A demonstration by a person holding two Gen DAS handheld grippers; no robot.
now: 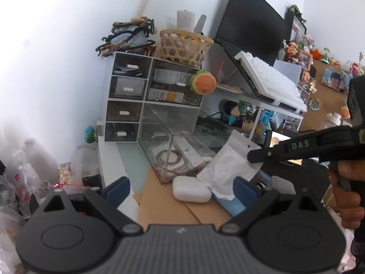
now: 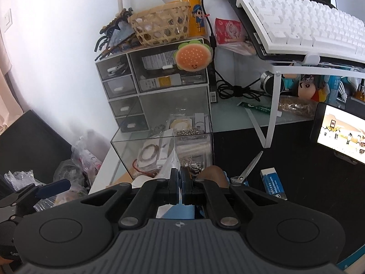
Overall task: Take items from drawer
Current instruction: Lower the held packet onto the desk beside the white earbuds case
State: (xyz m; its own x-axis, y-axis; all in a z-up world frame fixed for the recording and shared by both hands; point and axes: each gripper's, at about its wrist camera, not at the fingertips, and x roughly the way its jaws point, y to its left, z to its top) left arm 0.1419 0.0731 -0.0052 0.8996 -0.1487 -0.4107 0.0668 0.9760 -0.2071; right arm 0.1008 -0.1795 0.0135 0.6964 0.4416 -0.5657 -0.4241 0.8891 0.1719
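Clear plastic is catching the light where the right gripper [image 1: 251, 156] is pinching a small zip bag [image 1: 224, 167] by its upper right corner; white letters "DAS" are showing on that gripper's black finger. The bag is hanging with its long axis tilting from upper right down to lower left, just right of the pulled-out transparent drawer [image 1: 173, 150] and just above a white earbud case [image 1: 191, 189]. What the bag is holding is hard to make out. In the right wrist view the jaws are pressing together on the bag's thin edge [image 2: 171, 159], most of it hidden behind the fingers. The left gripper [image 1: 180, 188] is standing wide and empty, near the case. A blue eraser box [image 2: 273, 183] is reading "SUNFLOWERFOAM" and "HIGH QUALITY". Chains and rings are lying in the drawer, blurred.
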